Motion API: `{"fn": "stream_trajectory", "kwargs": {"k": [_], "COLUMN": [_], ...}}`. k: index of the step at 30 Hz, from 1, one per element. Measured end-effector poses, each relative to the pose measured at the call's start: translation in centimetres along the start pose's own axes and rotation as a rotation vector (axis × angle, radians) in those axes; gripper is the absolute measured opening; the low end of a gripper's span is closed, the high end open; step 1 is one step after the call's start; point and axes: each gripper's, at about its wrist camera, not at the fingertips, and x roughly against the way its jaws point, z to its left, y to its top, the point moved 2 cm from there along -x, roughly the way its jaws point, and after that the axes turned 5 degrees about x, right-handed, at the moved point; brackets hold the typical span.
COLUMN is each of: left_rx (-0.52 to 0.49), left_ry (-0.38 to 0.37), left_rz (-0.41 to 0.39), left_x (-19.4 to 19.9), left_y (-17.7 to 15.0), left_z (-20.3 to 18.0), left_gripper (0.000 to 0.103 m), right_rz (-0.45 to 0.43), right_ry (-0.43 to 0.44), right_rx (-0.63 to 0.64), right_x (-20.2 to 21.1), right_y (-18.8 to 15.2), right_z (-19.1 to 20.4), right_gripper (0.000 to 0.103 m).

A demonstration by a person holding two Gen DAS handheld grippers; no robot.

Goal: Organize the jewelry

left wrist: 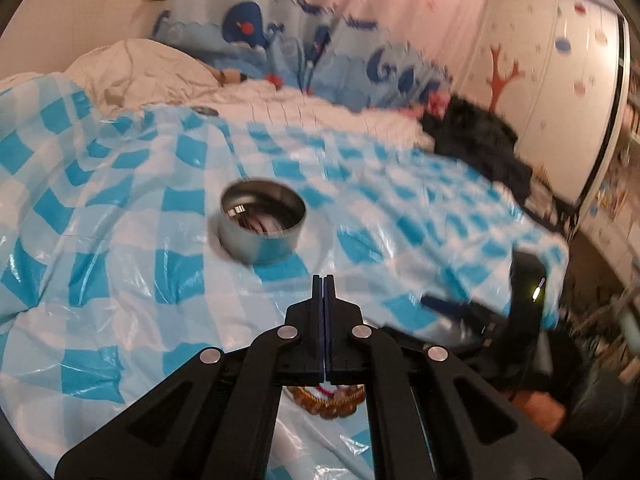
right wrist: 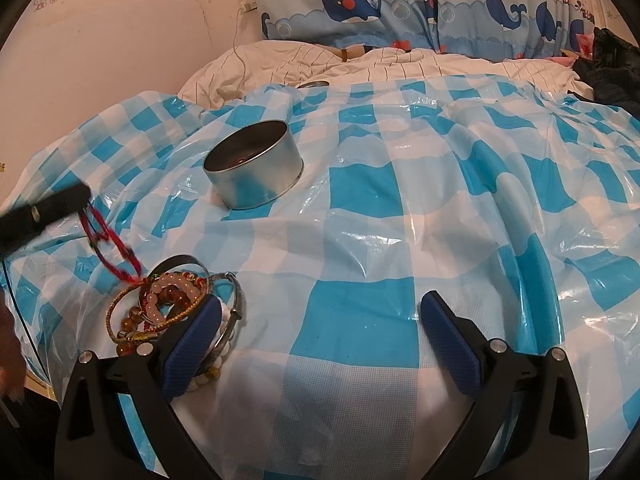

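Observation:
A round silver tin (right wrist: 253, 164) stands open on the blue-and-white checked plastic sheet (right wrist: 360, 264); it also shows in the left wrist view (left wrist: 262, 219), with jewelry inside. My left gripper (right wrist: 82, 196) is shut on a red string bracelet (right wrist: 110, 246) and lifts it off a pile of bead bracelets and metal bangles (right wrist: 172, 300). In the left wrist view its fingertips (left wrist: 323, 280) are pressed together, with amber beads (left wrist: 332, 402) below the jaws. My right gripper (right wrist: 320, 312) is open and empty, its left finger beside the pile.
The sheet covers a bed with a white quilt (right wrist: 280, 60). A whale-print curtain (right wrist: 400, 4) hangs behind. Dark clothing (right wrist: 612, 64) lies at the far right. A small tin lid (right wrist: 314, 85) lies near the quilt.

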Motion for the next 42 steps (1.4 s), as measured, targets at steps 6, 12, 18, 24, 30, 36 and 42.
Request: {"fn": "stream_trajectory", "kwargs": {"k": [6,12,18,24,30,36,42], "left_rx": [0.038,0.033,0.047,0.062,0.067,0.072,0.073], "left_ry": [0.040,0.058,0.059,0.060,0.060,0.061,0.054], "left_rz": [-0.042,-0.039,-0.039,-0.041,-0.041,-0.045,-0.045], "left_x": [0.8,0.7,0.8,1.0,0.9,1.0,1.0], "left_y": [1.2,1.2,1.4,1.5,1.6,1.6,1.7], "left_z": [1.1,1.2,1.5,2.0,2.1,2.1,1.9], "left_gripper": [0.000,0.000,0.000,0.000,0.000,0.000,0.000], "right_rz": [-0.122,-0.143,-0.172,-0.122,-0.031,-0.010,-0.057], "right_ry": [0.021,0.098,0.097,0.076,0.091,0.323,0.465], "right_rx": [0.055,0.296,0.469,0.633,0.646,0.301,0.052], "right_x": [1.8,2.3,2.9,1.6,0.0,0.8,2.6], "right_y": [0.4,0.0,0.1,-0.5,-0.7,1.3,3.6], "right_z": [1.4,6.5,10.6,13.6,13.3,8.8,4.9], "right_gripper": [0.095,0.095,0.095,0.075,0.005,0.004,0.004]}}
